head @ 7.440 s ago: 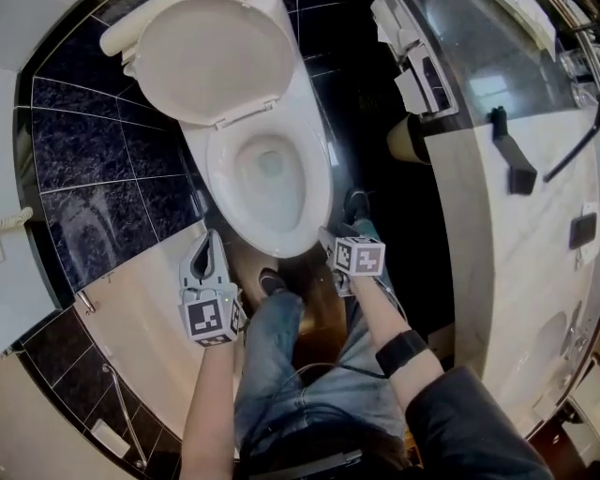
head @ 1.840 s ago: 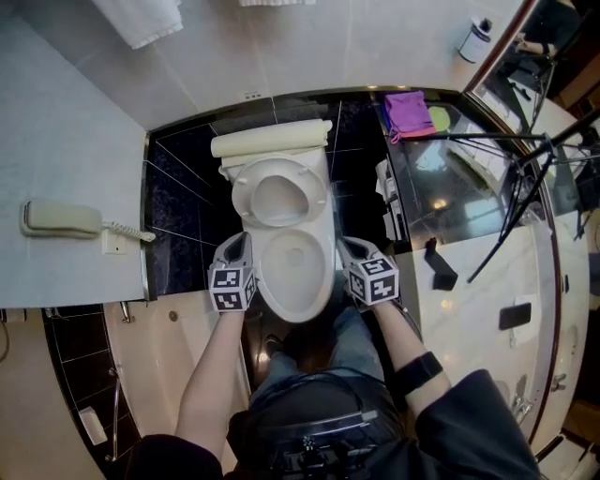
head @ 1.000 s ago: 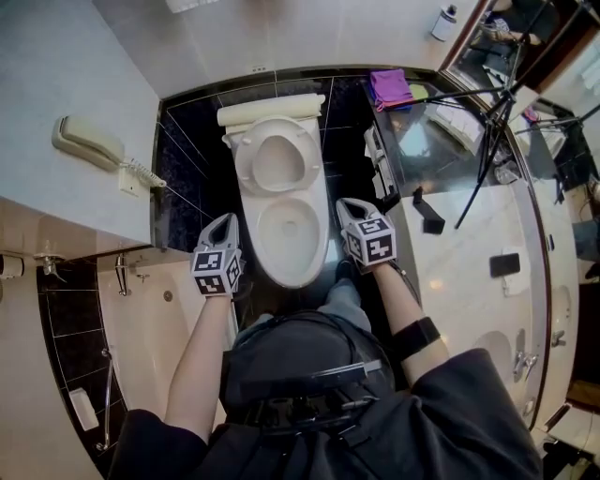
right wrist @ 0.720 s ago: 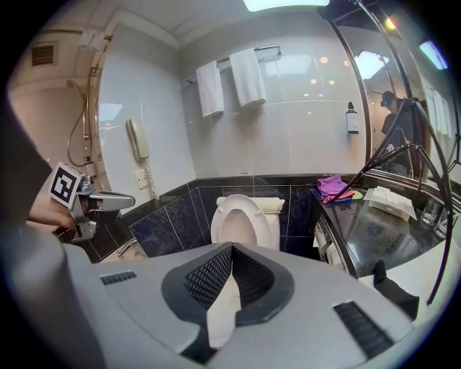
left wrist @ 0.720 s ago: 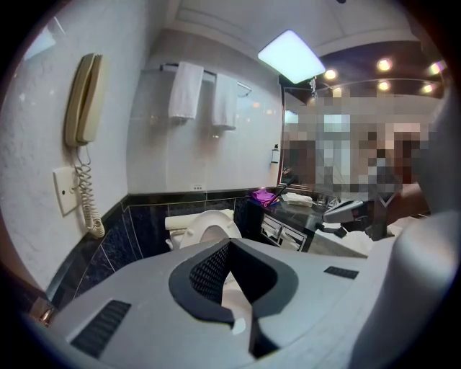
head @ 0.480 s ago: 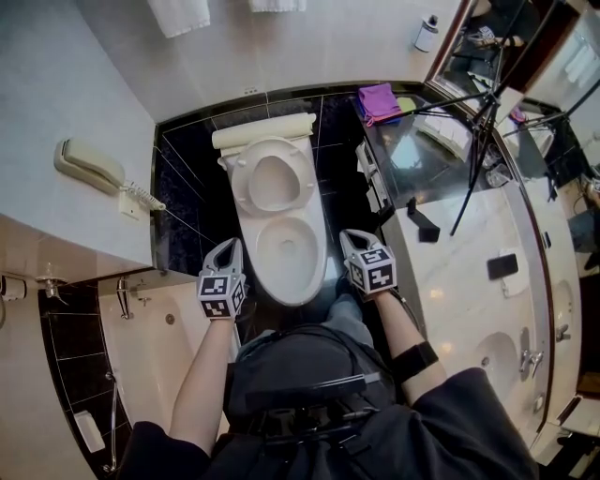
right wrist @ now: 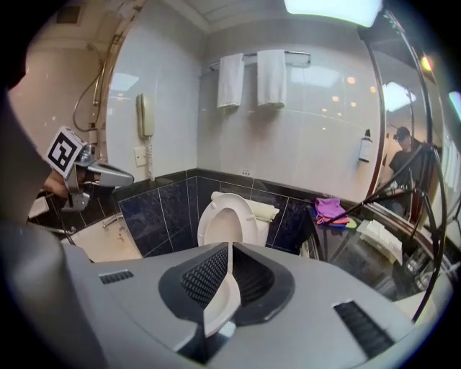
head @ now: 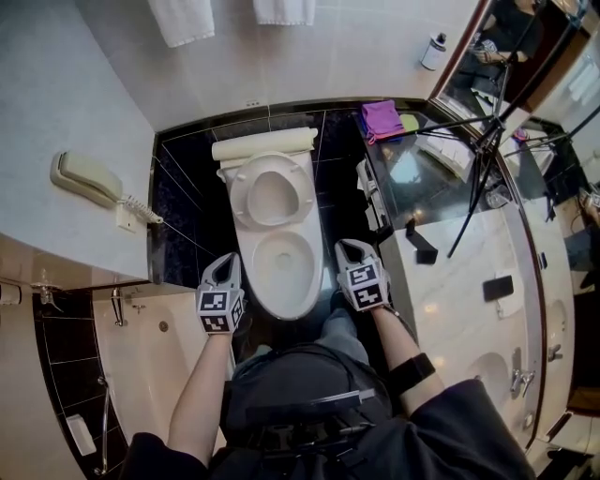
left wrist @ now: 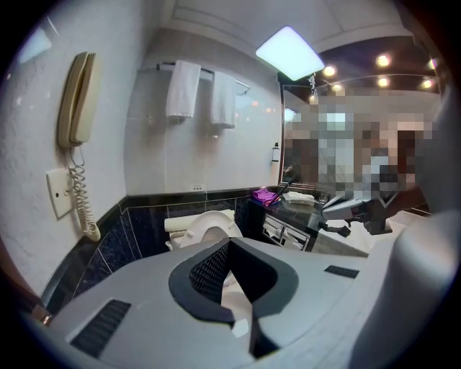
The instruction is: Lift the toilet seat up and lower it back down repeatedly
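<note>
- A cream wall phone point(head: 82, 176) hangs on the pale wall at the far left, its coiled cord dropping to a small wall plate.
- Below it, a cream bathtub point(head: 150, 337) runs along the dark tiled wall.
- The left gripper point(head: 225, 264) hovers just beside the left edge of the toilet bowl point(head: 309, 281), pointing forward and somewhat down. Its jaws are closed tip to tip with nothing between them, and it touches nothing.
- The toilet seat point(head: 238, 192) stands raised, leaning back towards the cistern, so the bowl's rim is bare. It sits midway between the two grippers and beyond their tips. Neither gripper touches it.
- Two white towels point(head: 281, 9) hang on a rail on the wall above the toilet.
- The right gripper point(head: 350, 249) hovers just beside the right edge of the bowl, level with the left one. Its jaws have just been opening and now show a thin slit, with nothing gripped between them.
- Further right, a purple cloth point(head: 381, 116) lies on the back corner of a dark glossy counter point(head: 422, 178).
- A small bottle point(head: 432, 52) stands by the wall above it.
- A black tripod point(head: 478, 159) leans across the counter at the far right.
</note>
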`<state>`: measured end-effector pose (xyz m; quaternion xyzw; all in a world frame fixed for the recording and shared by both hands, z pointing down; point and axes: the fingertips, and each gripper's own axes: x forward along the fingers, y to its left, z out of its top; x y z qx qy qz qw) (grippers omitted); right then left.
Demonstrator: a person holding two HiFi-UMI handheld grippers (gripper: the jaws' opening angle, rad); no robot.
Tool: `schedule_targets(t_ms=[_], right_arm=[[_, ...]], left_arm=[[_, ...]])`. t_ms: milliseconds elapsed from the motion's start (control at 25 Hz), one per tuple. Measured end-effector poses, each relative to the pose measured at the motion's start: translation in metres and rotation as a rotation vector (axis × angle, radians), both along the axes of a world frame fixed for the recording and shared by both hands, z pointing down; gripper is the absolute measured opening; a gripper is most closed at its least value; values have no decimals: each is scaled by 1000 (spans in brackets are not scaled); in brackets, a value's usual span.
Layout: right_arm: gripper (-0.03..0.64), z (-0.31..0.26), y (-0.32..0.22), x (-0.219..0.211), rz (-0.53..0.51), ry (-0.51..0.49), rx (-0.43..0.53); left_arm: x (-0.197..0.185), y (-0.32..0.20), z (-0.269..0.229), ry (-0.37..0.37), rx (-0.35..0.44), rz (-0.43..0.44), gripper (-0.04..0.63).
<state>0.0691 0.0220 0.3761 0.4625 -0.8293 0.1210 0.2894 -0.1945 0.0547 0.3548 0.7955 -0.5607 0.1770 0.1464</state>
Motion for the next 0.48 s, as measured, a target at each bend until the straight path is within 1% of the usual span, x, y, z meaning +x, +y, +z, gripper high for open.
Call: schedule_targets(t_ms=[40, 120, 200, 280, 400, 480], right_arm=[[34, -2, -7, -2, -19, 35, 17], [67, -3, -24, -8, -65, 94, 36], [81, -3, -41, -14, -116, 141, 45], [93, -3, -60, -21, -160, 178, 54], [153, 1, -92, -30, -215, 222, 62], [166, 5, -114, -37, -248, 249, 75]], left_arm=[[-1, -3, 0, -2, 1, -4, 0], [-2, -10, 1, -9, 2, -12, 0], [-3, -16, 4, -12, -3, -26, 0], [-4, -22, 7, -11, -10, -44, 0], [-4, -37, 11, -15, -14, -68, 0], [-2, -47, 15, -25, -16, -79, 0]])
